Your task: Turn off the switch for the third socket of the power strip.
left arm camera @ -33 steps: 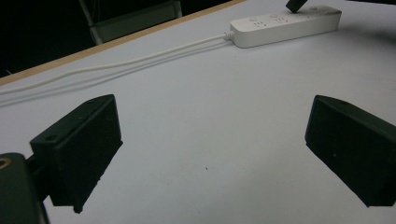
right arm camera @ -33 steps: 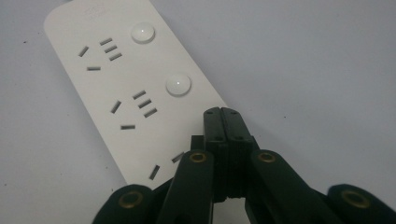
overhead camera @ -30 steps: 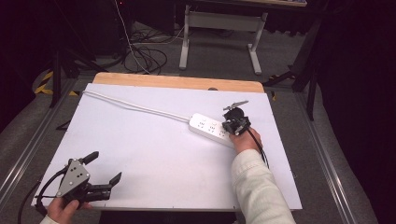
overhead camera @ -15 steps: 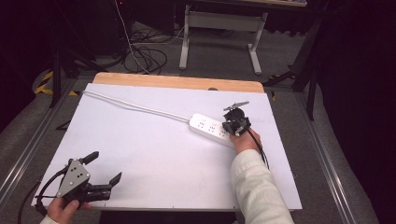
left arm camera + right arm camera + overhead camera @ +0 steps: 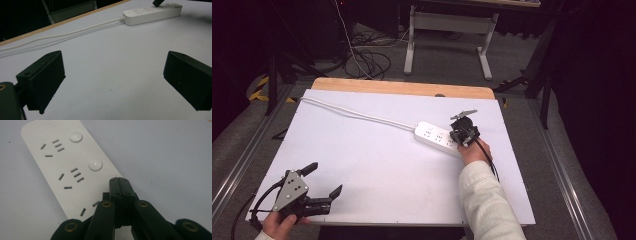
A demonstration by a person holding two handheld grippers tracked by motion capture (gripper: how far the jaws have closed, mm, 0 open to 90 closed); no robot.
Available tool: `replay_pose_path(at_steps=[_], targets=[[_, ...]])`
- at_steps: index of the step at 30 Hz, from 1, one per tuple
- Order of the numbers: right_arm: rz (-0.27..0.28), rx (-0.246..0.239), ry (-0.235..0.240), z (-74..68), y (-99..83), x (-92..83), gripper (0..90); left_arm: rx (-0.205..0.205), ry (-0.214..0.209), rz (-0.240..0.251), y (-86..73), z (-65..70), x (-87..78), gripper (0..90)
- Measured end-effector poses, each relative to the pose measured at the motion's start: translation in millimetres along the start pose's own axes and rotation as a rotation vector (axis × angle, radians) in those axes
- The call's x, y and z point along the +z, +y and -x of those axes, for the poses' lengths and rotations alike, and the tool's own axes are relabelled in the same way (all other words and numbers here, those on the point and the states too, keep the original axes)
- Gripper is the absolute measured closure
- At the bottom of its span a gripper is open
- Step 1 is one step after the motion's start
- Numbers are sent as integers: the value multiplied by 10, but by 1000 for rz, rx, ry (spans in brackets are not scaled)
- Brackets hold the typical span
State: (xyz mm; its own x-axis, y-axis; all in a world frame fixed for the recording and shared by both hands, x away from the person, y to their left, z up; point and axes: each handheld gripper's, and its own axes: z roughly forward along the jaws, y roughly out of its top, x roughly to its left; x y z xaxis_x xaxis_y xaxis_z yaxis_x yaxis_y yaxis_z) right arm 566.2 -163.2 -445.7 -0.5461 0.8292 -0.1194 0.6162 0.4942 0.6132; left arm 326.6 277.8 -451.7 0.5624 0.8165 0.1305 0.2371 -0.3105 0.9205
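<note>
Nearest you, at the near left corner of the counter (image 5: 377,165), your left gripper (image 5: 323,186) rests idle with its fingers (image 5: 42,82) spread wide and nothing between them. Looking along them in the left gripper view, you see bare white counter and, well beyond, the power strip (image 5: 152,11) with its white cable (image 5: 62,35) running off toward the far left.

Farther out, to the right of centre, your right gripper (image 5: 460,136) is on the job. Its fingers (image 5: 121,185) are pressed fully together, holding nothing, and their joined tip sits down on the near end of the power strip (image 5: 65,162), just where the third switch button would be, in line with the two round buttons (image 5: 95,165) visible beyond it. I judge you are in the middle of pressing that switch with the closed tip.

The next move calls for a short, straight push down, then a clean lift off without dragging the strip sideways. The strip itself lies flat on the counter, angled from near right to far left, touching the right tip and well apart from the left gripper.
</note>
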Motion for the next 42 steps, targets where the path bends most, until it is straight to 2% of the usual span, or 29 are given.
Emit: replay_pose_path(at_steps=[7, 9, 22, 23, 27, 33, 42], targets=[[50, 22, 0, -8, -12, -37, 900, -9, -1, 1, -2, -5, 7, 42], [88, 34, 1, -7, -14, -84, 900, -11, -3, 0, -3, -7, 9, 42], [169, 50, 22, 47, 17, -345, 900, -4, -4, -2, 3, -6, 13, 42], [178, 52, 26, 50, 18, -366, 900, -14, -4, 0, 4, 0, 19, 42], [207, 47, 31, 38, 23, -457, 900, -2, -6, -4, 9, 7, 35, 42], [239, 41, 44, 14, 27, -575, 900, -11, -10, 1, 9, -1, 35, 42], [261, 23, 57, -28, 25, -677, 900, -14, -9, -1, 9, -1, 38, 42]])
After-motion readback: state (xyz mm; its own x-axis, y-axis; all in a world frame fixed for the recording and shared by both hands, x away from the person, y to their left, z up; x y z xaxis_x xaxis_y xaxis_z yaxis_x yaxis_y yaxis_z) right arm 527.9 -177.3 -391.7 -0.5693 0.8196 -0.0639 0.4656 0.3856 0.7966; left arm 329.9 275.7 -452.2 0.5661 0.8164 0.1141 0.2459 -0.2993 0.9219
